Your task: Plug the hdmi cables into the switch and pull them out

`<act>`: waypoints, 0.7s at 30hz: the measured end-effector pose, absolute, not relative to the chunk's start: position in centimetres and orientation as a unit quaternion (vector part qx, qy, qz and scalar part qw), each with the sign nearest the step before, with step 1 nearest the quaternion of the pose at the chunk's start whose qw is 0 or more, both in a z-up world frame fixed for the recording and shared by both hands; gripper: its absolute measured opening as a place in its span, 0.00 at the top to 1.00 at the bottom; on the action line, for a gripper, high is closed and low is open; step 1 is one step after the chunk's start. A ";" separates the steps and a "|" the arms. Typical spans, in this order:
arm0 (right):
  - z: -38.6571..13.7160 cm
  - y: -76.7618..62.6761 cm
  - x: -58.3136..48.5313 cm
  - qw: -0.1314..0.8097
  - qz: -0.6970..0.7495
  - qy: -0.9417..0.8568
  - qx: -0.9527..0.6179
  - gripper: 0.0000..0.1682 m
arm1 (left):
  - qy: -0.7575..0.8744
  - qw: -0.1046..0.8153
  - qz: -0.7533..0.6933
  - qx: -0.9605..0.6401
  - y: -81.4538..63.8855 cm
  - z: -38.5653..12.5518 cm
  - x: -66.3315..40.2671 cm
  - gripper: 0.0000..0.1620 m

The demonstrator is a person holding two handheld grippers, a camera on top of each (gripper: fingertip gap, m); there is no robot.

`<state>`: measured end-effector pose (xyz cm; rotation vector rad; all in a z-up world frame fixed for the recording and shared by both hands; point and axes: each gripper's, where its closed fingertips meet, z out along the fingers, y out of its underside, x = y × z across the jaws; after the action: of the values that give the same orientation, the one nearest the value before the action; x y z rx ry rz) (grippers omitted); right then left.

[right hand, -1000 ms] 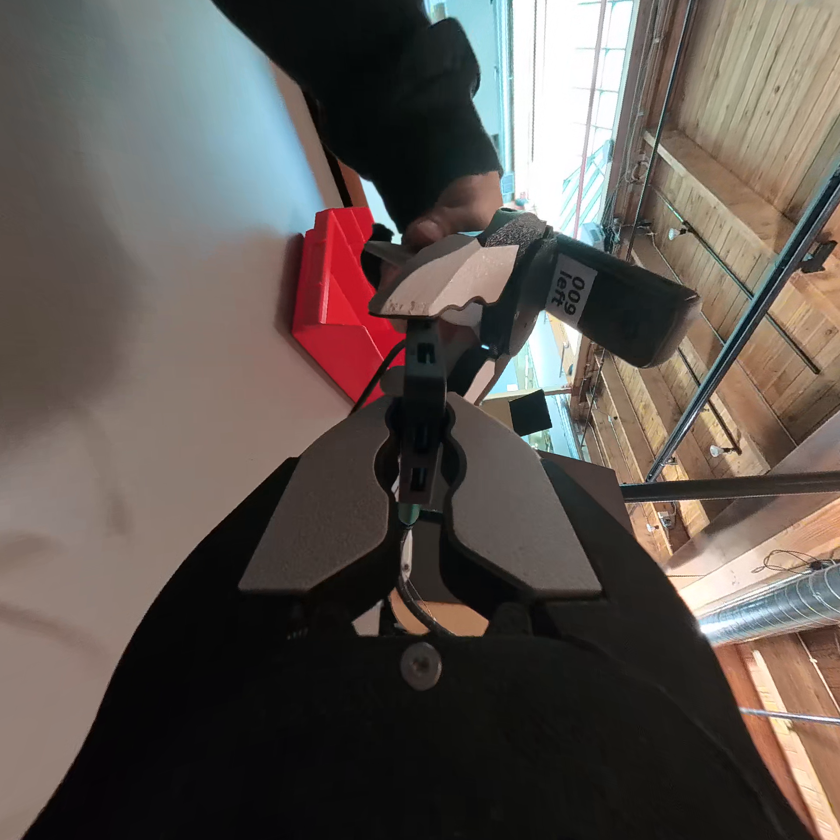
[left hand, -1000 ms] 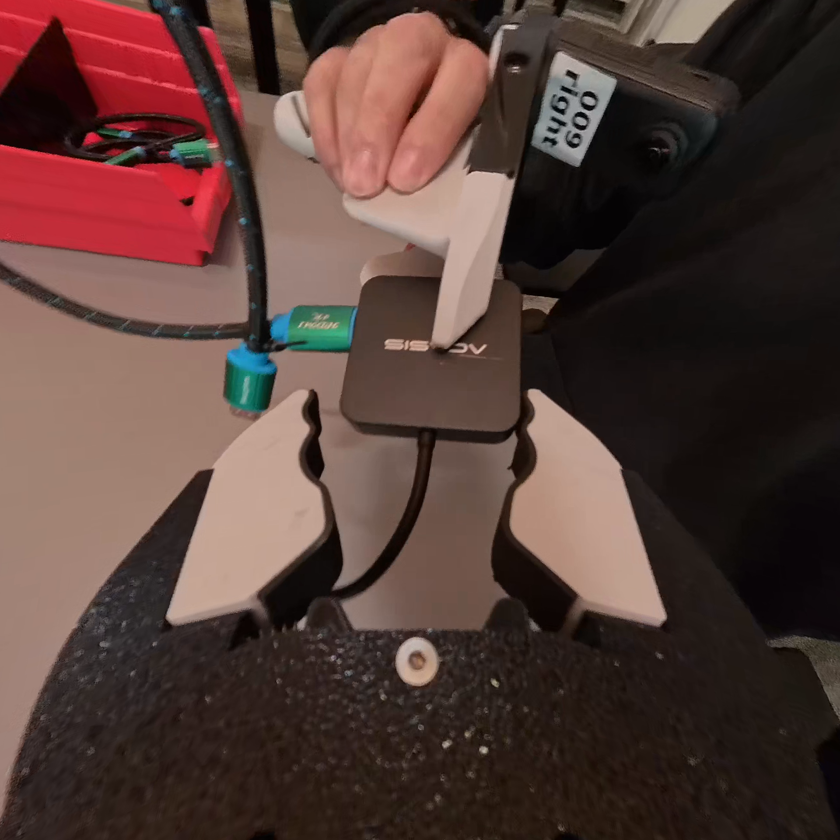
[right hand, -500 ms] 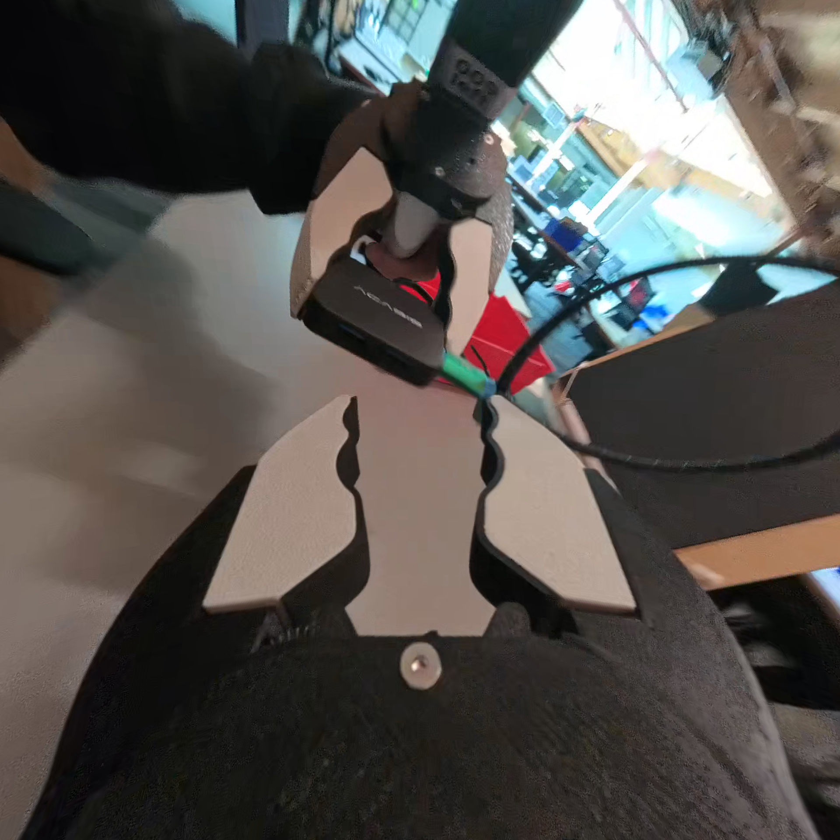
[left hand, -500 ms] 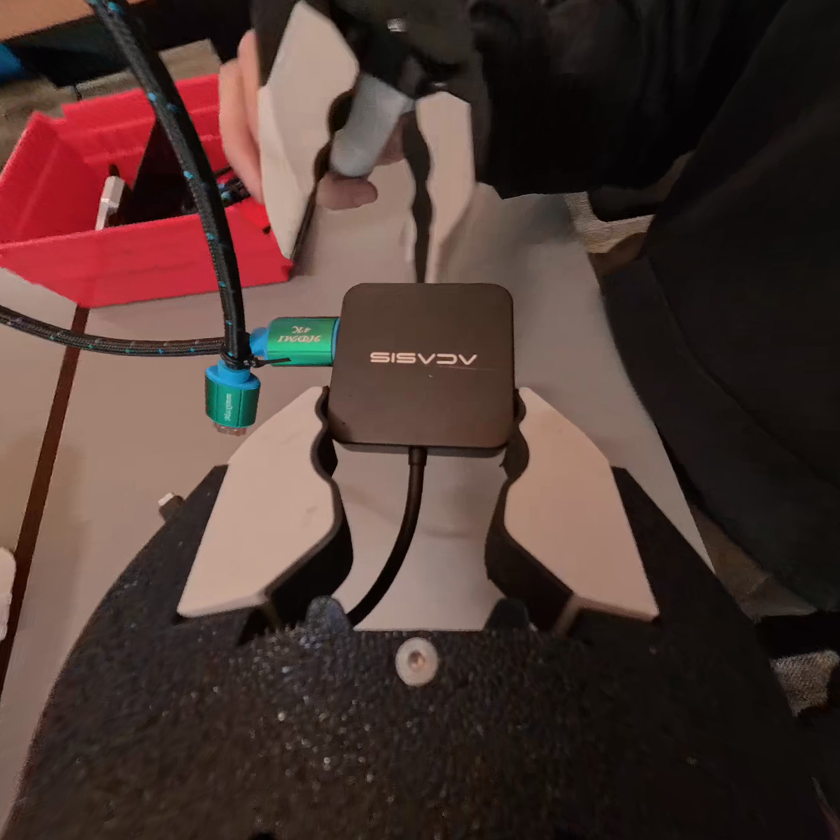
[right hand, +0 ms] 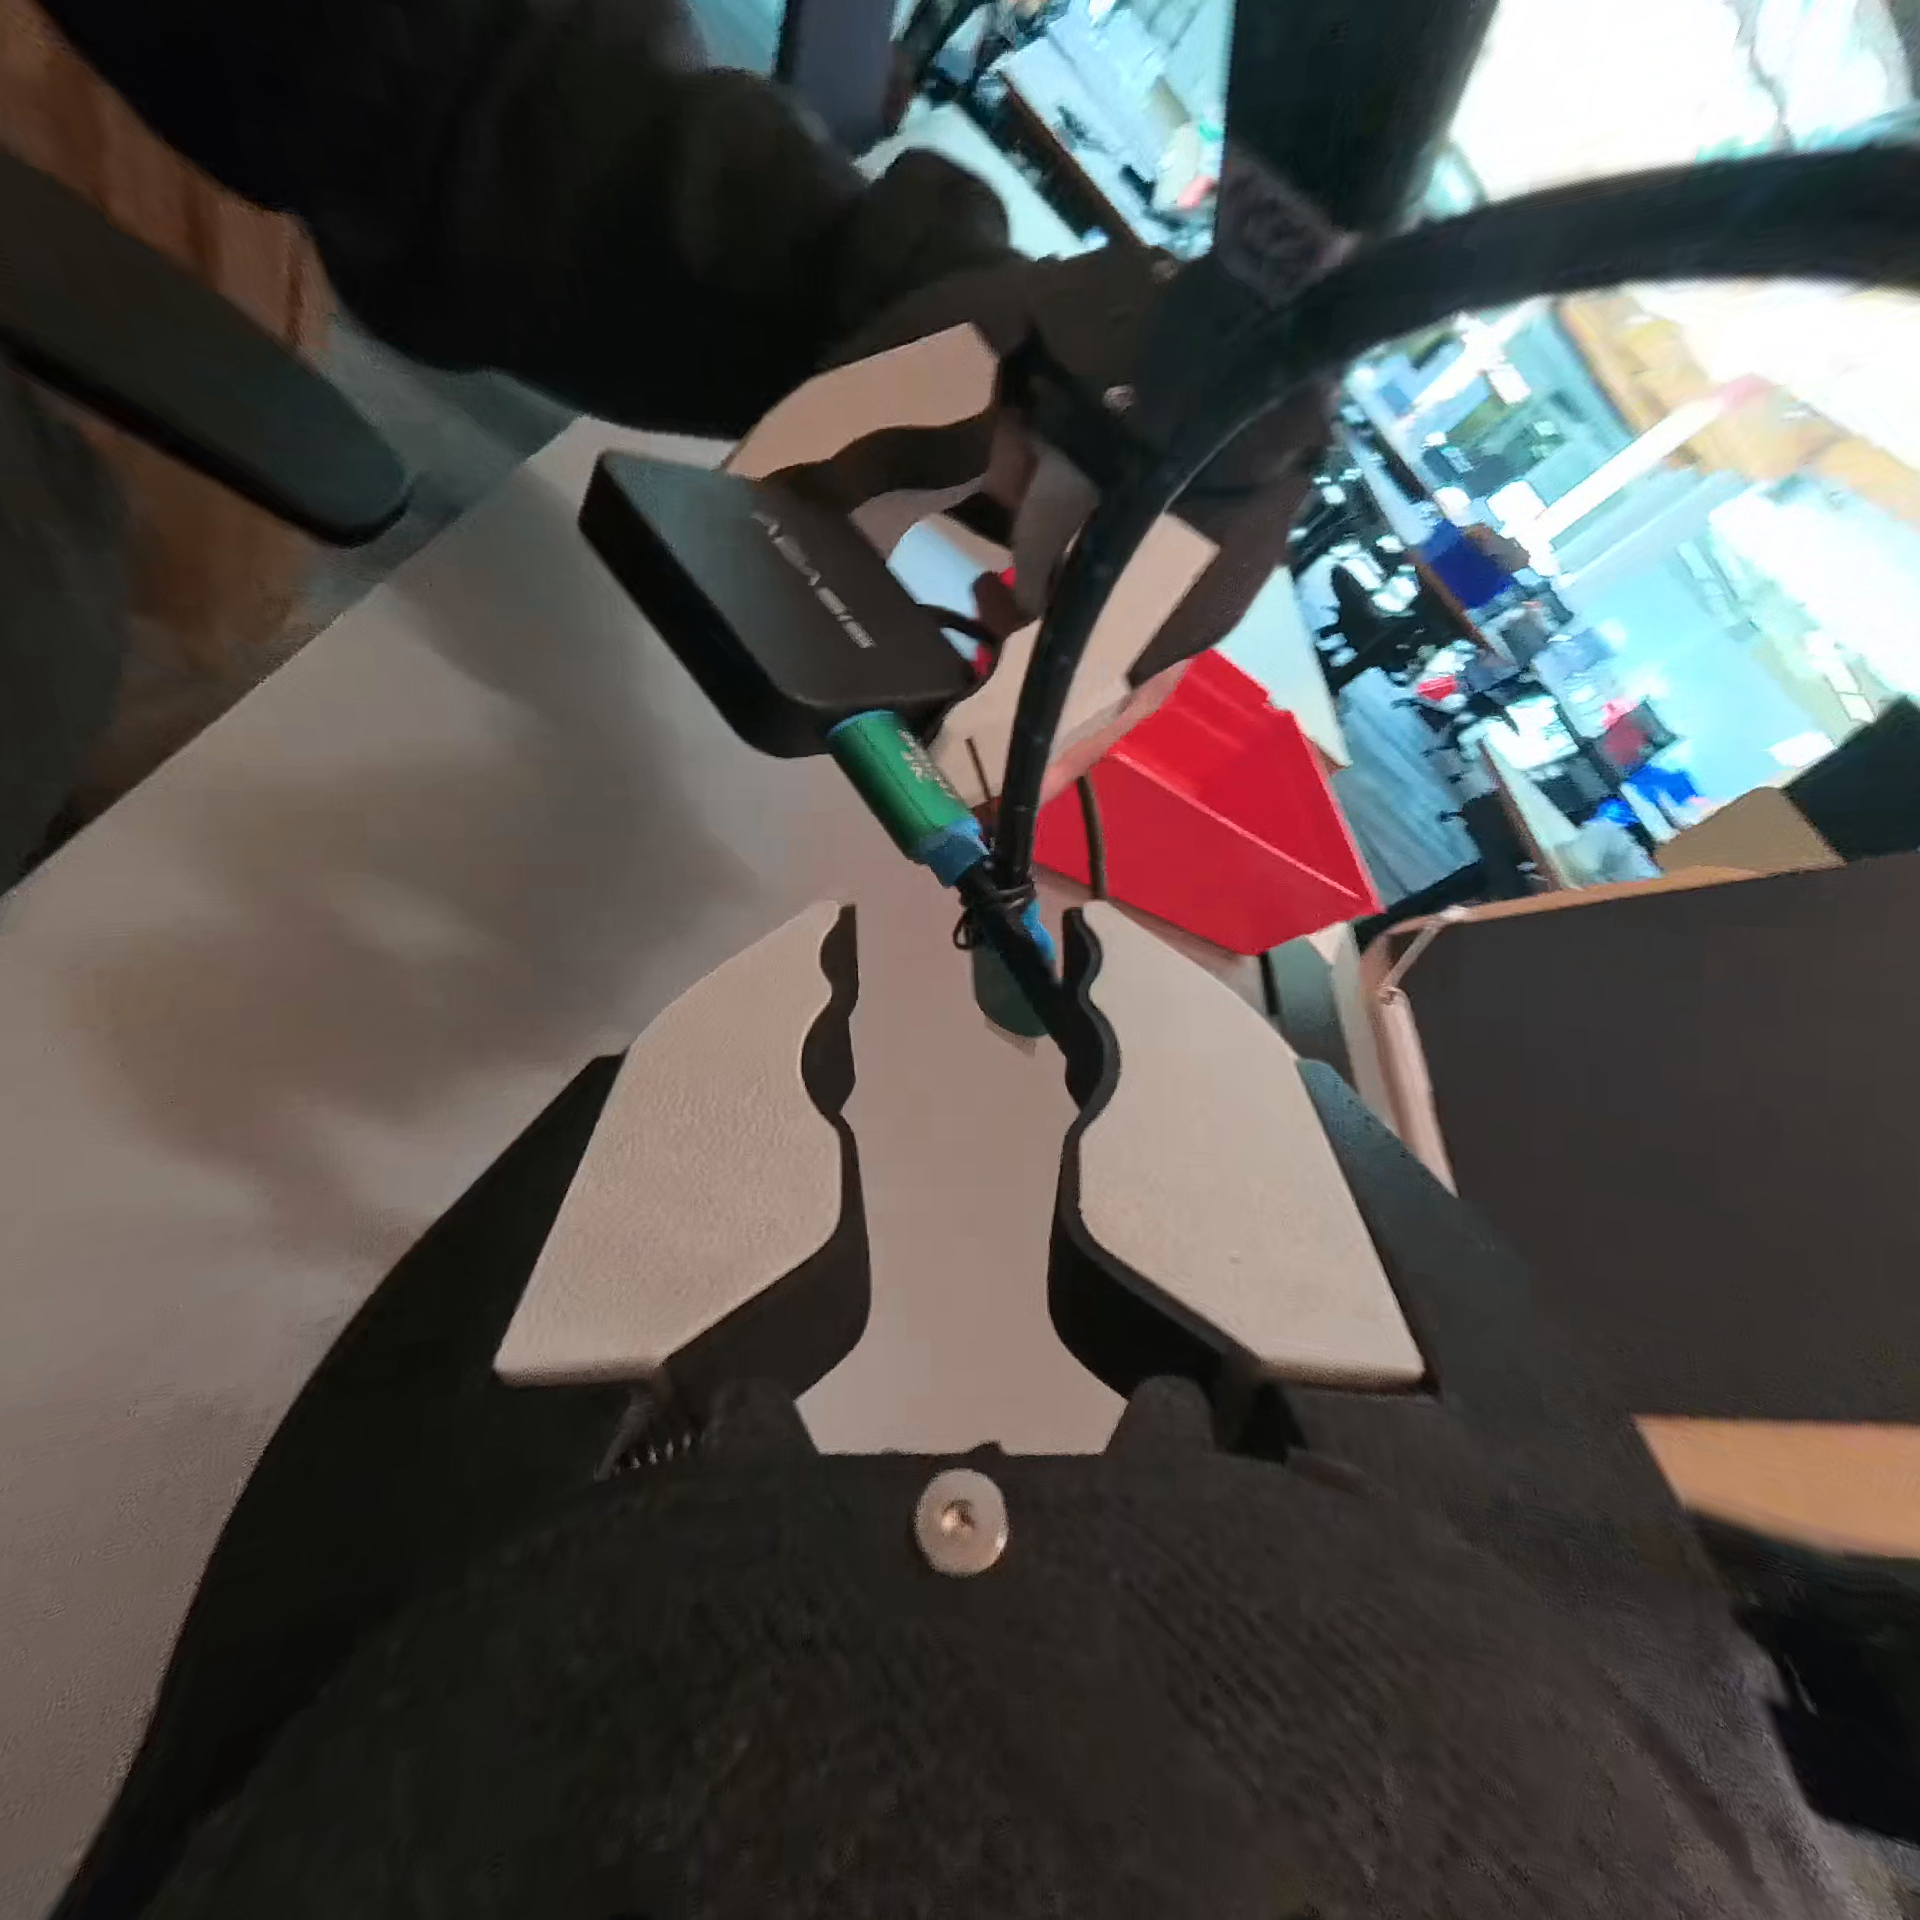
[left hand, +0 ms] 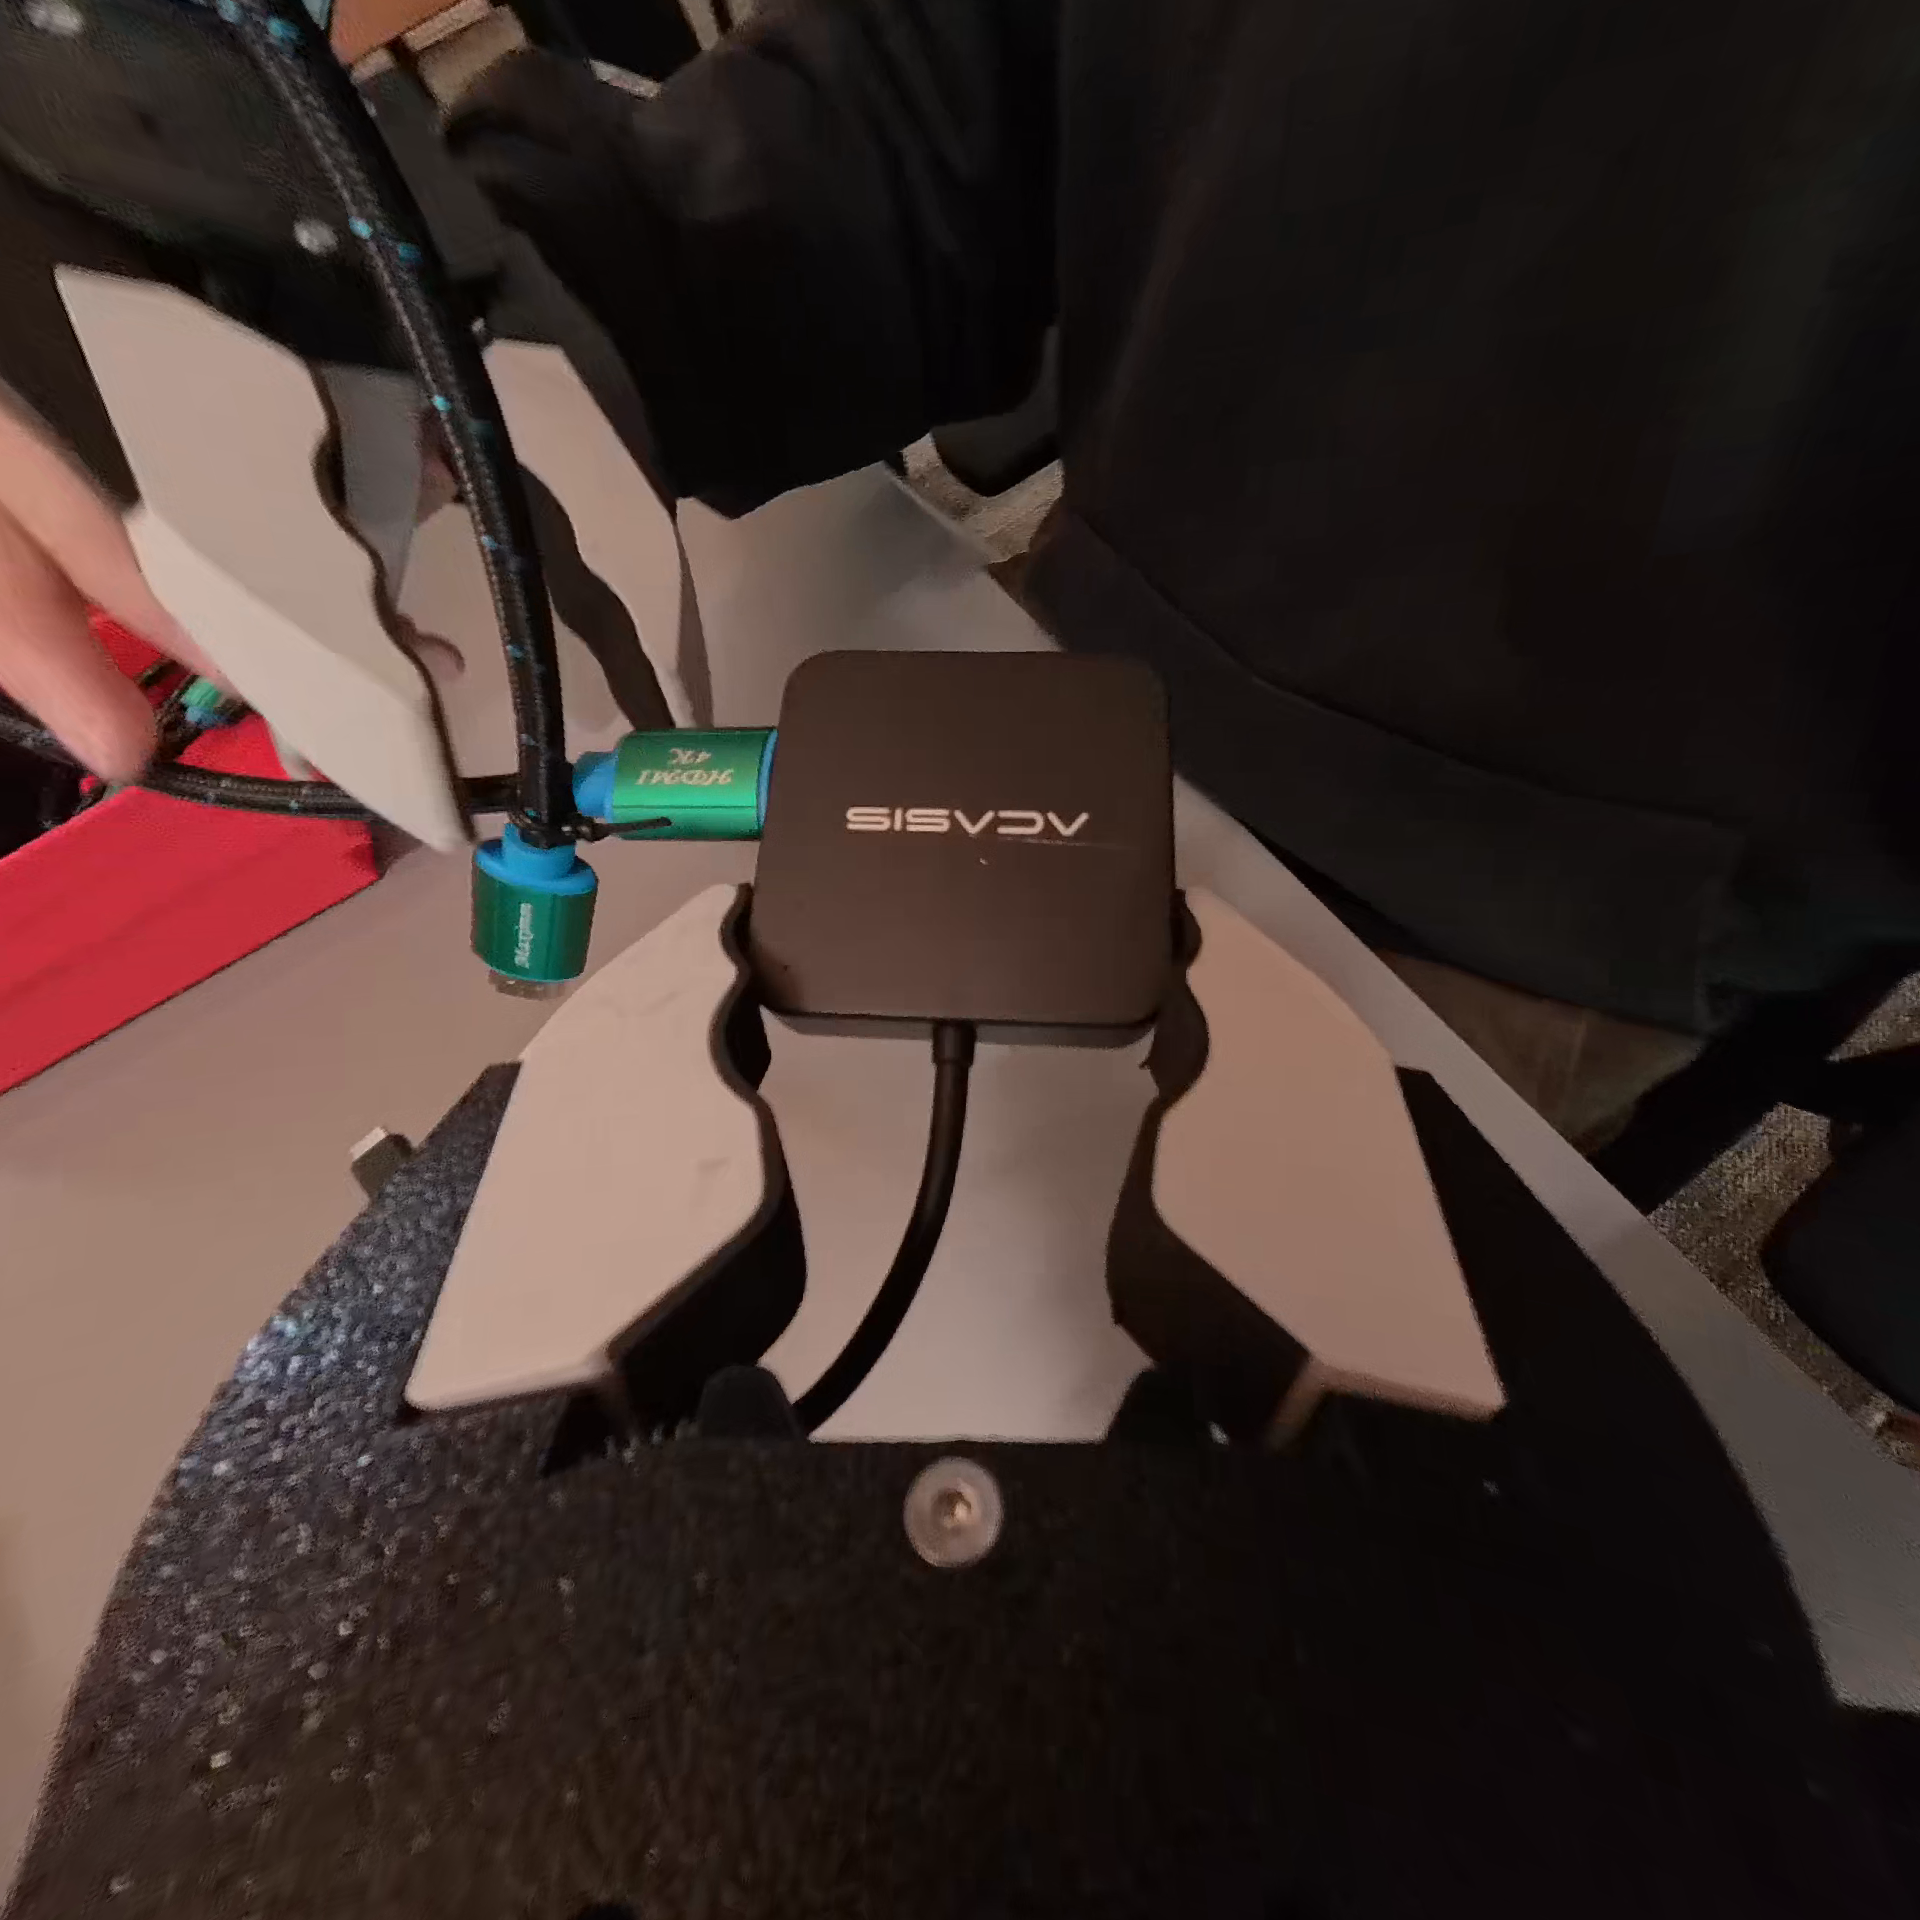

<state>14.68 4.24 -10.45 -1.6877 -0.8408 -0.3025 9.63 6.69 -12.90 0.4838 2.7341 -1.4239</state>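
The black square switch (left hand: 966, 821) is held just above the grey table, and my left gripper (left hand: 958, 920) is shut on its near edge. Its thin black lead (left hand: 935, 1174) runs back between my fingers. A green HDMI plug (left hand: 691, 784) sits in the switch's left side. A second green plug (left hand: 532, 925) hangs free, tied to the braided cable (left hand: 509, 582). My right gripper (right hand: 961, 925) is open, with the braided cable (right hand: 1039, 727) and the free plug (right hand: 1003, 1003) by its right fingertip. In the right wrist view I see the switch (right hand: 769, 613) and the plugged connector (right hand: 899, 774).
A red bin (left hand: 156, 914) stands on the table at the left; it also shows in the right wrist view (right hand: 1195, 821). The person's dark clothing (left hand: 1455, 520) fills the right side beyond the table edge. A dark box (right hand: 1662, 1143) stands at the right.
My right gripper let go of the switch, opened and moved over to the cable side. My left gripper closed on the switch's near edge and holds it.
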 end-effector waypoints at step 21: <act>-7.3 2.3 24.2 0.455 -0.441 -0.141 -0.760 0.92 | 0.740 0.318 -0.529 -0.268 11.2 -6.0 18.7 0.42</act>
<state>24.16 2.30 -7.30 -1.8752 -0.3487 -1.0885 18.66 11.25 -5.99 -0.7043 1.9464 -1.3911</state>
